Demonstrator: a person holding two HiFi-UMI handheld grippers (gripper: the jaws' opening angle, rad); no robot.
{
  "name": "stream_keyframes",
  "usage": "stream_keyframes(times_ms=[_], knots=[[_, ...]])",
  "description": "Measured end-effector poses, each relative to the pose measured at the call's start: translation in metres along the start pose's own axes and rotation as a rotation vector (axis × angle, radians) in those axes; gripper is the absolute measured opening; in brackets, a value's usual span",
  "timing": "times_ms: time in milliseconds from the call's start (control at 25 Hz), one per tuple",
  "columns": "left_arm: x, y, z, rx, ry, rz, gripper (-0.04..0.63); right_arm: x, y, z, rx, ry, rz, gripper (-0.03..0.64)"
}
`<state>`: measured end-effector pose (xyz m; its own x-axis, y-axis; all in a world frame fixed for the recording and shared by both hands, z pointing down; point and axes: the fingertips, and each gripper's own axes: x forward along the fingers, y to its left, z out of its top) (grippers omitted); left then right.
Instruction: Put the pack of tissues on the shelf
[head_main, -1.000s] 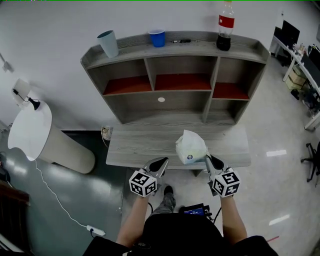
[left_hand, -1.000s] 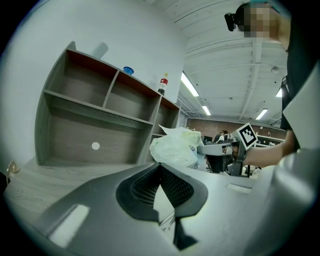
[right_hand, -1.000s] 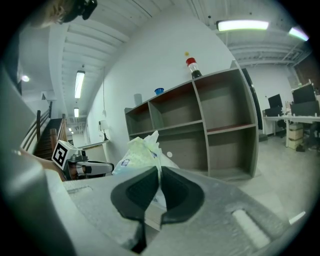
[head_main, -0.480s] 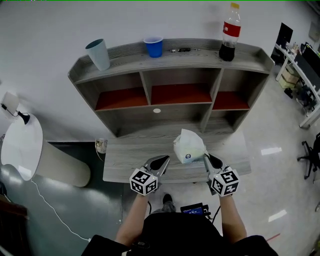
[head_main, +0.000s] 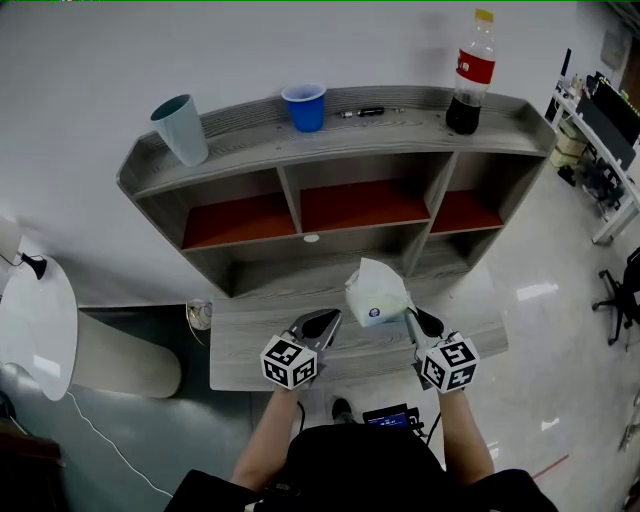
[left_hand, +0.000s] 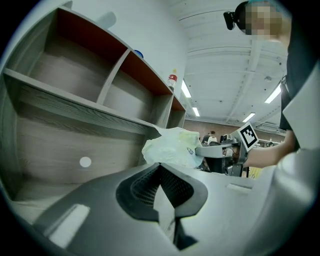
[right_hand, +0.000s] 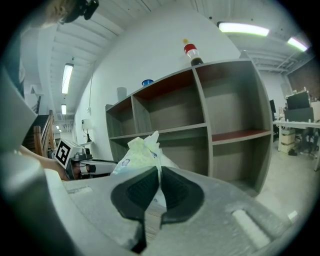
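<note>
The pack of tissues (head_main: 376, 292), white and pale green in a crinkled wrapper, hangs above the grey desk top (head_main: 250, 335). My right gripper (head_main: 408, 318) is shut on its lower right edge. In the right gripper view the pack (right_hand: 139, 152) stands up just beyond the jaws of the right gripper (right_hand: 159, 170). My left gripper (head_main: 325, 322) is shut with nothing in it, level with the pack and to its left, apart from it. Its own view shows the pack (left_hand: 170, 147) ahead to the right. The grey shelf unit (head_main: 350, 205), with red inner boards, stands just beyond.
On the shelf unit's top stand a teal cup (head_main: 181, 128), a blue cup (head_main: 304, 106), a pen (head_main: 365, 112) and a cola bottle (head_main: 473, 75). A white round table (head_main: 35, 330) is at the left. An office chair (head_main: 620, 290) and desks are at the right.
Both grippers and the pack have moved forward over the desk towards the shelf unit, which now looms larger and nearer. The right gripper's hold on the pack is unchanged.
</note>
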<state>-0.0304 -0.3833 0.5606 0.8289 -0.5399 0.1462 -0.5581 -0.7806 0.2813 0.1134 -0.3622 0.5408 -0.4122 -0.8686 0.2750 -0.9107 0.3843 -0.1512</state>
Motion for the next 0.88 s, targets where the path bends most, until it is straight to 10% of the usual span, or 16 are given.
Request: stream_keyframes(times_ms=[880], knots=[[0.023, 0.021, 0.021, -0.007, -0.002, -0.004, 0.0, 0.032, -0.011, 0.015, -0.008, 0.012, 0.017, 0.012]])
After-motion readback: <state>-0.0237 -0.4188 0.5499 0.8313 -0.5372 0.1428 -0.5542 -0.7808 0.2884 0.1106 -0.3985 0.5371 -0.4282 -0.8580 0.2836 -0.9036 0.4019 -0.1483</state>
